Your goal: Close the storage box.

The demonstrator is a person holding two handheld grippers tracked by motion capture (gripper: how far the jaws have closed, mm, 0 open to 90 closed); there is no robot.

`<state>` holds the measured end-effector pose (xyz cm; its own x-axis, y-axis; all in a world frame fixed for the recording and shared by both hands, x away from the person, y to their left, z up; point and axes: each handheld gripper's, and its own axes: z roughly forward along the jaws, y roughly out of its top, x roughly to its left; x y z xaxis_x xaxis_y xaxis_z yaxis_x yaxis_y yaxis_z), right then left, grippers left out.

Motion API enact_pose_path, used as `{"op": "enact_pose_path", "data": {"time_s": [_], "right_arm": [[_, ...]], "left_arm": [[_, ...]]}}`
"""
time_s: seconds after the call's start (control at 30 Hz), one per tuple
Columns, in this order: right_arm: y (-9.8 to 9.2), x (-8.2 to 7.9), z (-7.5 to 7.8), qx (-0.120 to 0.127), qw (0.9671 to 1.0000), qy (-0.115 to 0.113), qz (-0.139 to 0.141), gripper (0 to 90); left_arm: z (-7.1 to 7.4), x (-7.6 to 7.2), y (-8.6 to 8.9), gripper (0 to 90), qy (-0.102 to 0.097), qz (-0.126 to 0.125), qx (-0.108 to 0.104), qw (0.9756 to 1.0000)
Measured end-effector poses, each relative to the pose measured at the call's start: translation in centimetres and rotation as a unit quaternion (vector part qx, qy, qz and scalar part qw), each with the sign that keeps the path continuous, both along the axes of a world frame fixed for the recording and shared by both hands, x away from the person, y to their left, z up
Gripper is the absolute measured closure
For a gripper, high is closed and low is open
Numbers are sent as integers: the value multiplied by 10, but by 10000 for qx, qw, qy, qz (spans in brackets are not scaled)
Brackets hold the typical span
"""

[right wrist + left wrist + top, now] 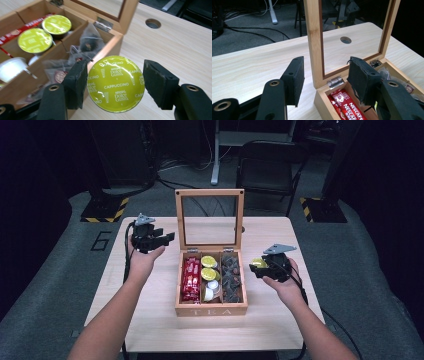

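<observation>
Dark floor and cabling surround a pale wooden table (150,320) that carries one item at the centre of the high view: a wooden tea box (211,310) with its glazed lid (209,193) standing upright at the back, so all three compartments are open from above.

At the left of that view my left gripper (167,238) hangs over bare table just left of the lid frame. Its jaws stand apart with nothing between them; I judge it is kept there out of the way, or ready to steady the box.

Inside the box, left to right: red Nescafé sticks (191,280), yellow-green and white capsules (209,274) in the middle, dark tea sachets (231,277) on the right.

At the right of the view my right gripper (259,265) sits just beside the box's right wall. It is clamped on a yellow-green cappuccino capsule (115,83), pads on opposite sides of the rim, foil face toward the camera. The rim grip spares the foil. Whether the capsule is going in or coming out I cannot tell.
</observation>
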<state>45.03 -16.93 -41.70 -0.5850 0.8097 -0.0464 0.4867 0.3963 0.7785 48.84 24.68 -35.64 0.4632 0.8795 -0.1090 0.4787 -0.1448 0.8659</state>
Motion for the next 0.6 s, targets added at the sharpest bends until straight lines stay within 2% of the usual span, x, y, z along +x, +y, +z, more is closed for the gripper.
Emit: {"op": "enact_pose_path", "data": {"time_s": [0.17, 0.6], "right_arm": [[-10, 0, -9, -111, 9998, 53, -172, 368], [-43, -2, -33, -18, 9968, 251, -753, 368]], "left_arm": [[0, 0, 0, 468, 2, 3, -1, 10000], [-1, 0, -1, 468, 22, -2, -3, 10000]]}}
